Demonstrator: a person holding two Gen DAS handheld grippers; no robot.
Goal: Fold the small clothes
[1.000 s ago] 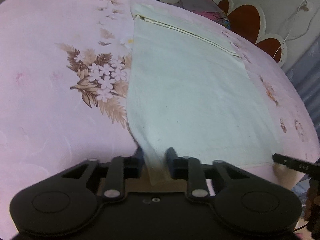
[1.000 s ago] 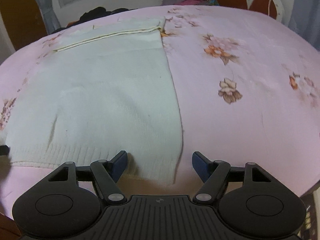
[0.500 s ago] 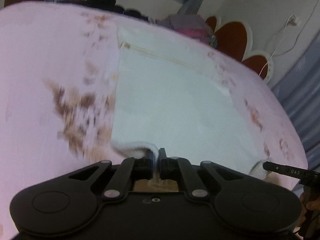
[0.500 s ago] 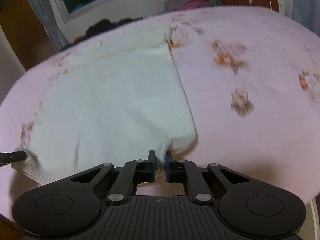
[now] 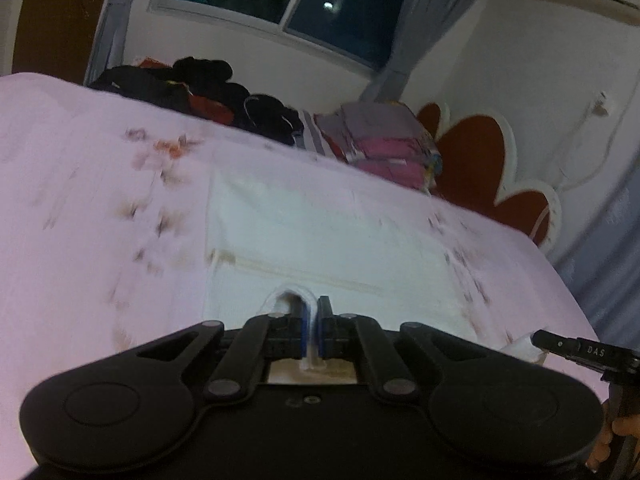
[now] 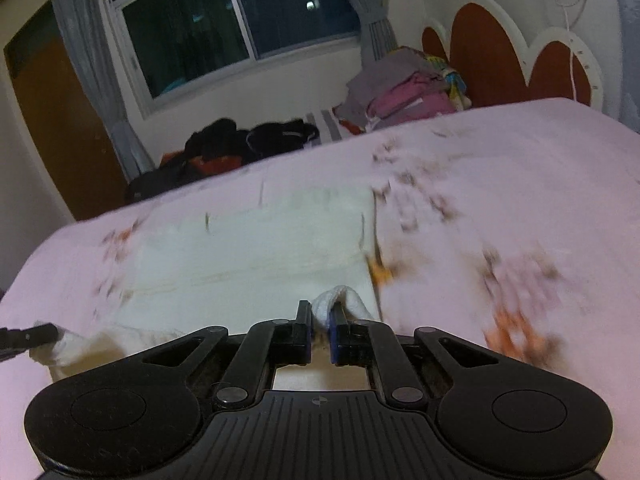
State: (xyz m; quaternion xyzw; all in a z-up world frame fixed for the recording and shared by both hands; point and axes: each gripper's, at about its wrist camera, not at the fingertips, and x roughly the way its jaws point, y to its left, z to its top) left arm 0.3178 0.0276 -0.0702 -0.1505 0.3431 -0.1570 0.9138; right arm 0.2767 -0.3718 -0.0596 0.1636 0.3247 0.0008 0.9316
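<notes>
A cream knit garment [image 5: 328,232] lies flat on the pink floral bedsheet [image 5: 80,208]; it also shows in the right wrist view [image 6: 256,248]. My left gripper [image 5: 313,312] is shut on the garment's near hem at its left corner, with a loop of fabric raised between the jaws. My right gripper [image 6: 320,314] is shut on the hem's right corner, white ribbing bunched at the fingertips. Each gripper's tip shows in the other's view, at the far right [image 5: 560,344] and the far left [image 6: 28,336]. The hem is lifted and carried over the garment.
A pile of dark clothes [image 5: 200,88] and a stack of folded pink and grey clothes [image 5: 384,140] sit at the bed's far edge, below a window [image 6: 240,20]. A red and white headboard [image 5: 488,160] stands at the right.
Both grippers closed on the hem corners, then lifted and carried them forward towards the garment's far end. The views tilted up, showing the window and wall.
</notes>
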